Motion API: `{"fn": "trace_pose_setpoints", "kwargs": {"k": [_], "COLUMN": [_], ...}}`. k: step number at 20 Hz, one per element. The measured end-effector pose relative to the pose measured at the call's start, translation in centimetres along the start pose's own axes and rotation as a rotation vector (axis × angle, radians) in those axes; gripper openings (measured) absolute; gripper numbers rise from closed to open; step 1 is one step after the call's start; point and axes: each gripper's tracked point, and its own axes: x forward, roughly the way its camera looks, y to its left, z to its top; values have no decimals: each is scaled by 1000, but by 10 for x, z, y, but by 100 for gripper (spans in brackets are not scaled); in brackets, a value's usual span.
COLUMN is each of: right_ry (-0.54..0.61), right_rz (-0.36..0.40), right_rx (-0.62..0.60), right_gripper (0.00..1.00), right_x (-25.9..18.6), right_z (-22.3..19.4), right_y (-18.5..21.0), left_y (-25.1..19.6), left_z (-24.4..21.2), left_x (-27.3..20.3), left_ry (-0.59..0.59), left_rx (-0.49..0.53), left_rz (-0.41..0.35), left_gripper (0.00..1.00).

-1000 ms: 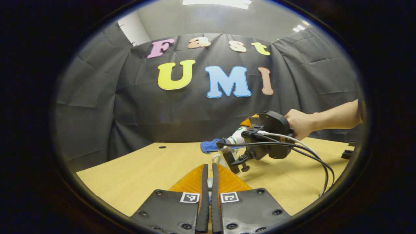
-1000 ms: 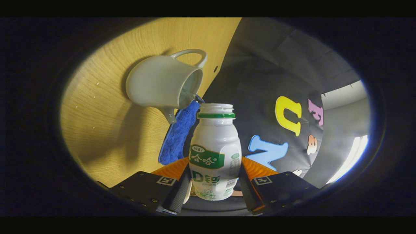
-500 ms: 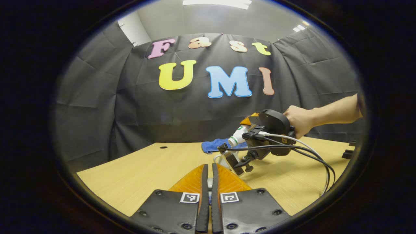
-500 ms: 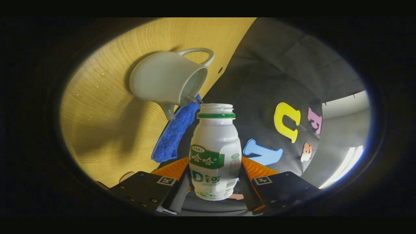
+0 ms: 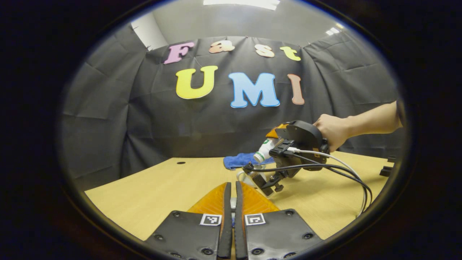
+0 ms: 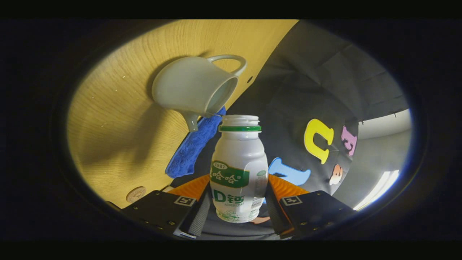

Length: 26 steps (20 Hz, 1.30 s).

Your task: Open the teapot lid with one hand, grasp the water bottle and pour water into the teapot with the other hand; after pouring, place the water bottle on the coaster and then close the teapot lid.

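My right gripper [image 6: 239,191] is shut on a white water bottle [image 6: 239,169] with a green neck ring and no cap. The bottle is tipped well over, its mouth close to the open top of the pale lidless teapot [image 6: 195,88] on the wooden table [image 6: 119,119]. In the left gripper view the right gripper [image 5: 269,146], held by a hand [image 5: 332,131], hides most of the teapot [image 5: 242,176], and the bottle [image 5: 262,152] points down at it. My left gripper [image 5: 231,187] stands nearer, shut on a small pale piece that looks like the teapot lid. A round coaster [image 6: 136,194] lies at the table's edge.
A blue cloth [image 6: 193,146] lies on the table just behind the teapot, and it also lies at the back of the table [image 5: 238,160]. Cables [image 5: 346,173] trail from the right gripper toward the right. A dark object [image 5: 386,169] sits at the far right edge.
The right gripper has rolled further, tipping the bottle more steeply over the teapot. The coaster has come into the right gripper view. The left gripper has stayed still.
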Motion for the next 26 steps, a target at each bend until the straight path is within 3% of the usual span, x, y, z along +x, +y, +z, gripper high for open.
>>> {"fn": "trace_pose_setpoints", "kwargs": {"k": [2, 3, 4, 16, 21, 24, 26], "right_ry": [-2, -3, -2, -11, 12, 26, 36], "right_rz": [-2, -3, -1, 49, 104, 141, 157], "right_rx": [-5, -6, -8, 66, 200, 343, 448], "right_gripper": [71, 71, 71, 71, 71, 71, 71], "right_x": [0, 0, 0, -2, -3, -5, -5], "right_z": [1, 1, 1, 14, 16, 18, 19], "right_y": [-2, -2, -1, 12, 24, 32, 36], "left_y": [0, 0, 0, 2, 5, 7, 4], "left_z": [0, 1, 1, 2, 2, -1, -2], "left_x": [-1, -1, 0, -2, -2, -2, -1], "left_ry": [-3, -3, -3, -2, -2, 0, 5], "left_rx": [1, -2, -6, -3, -13, -29, -36], "left_rz": [2, 0, -2, 2, 7, 8, 6], "left_gripper": [9, 13, 9, 13, 13, 9, 13]}}
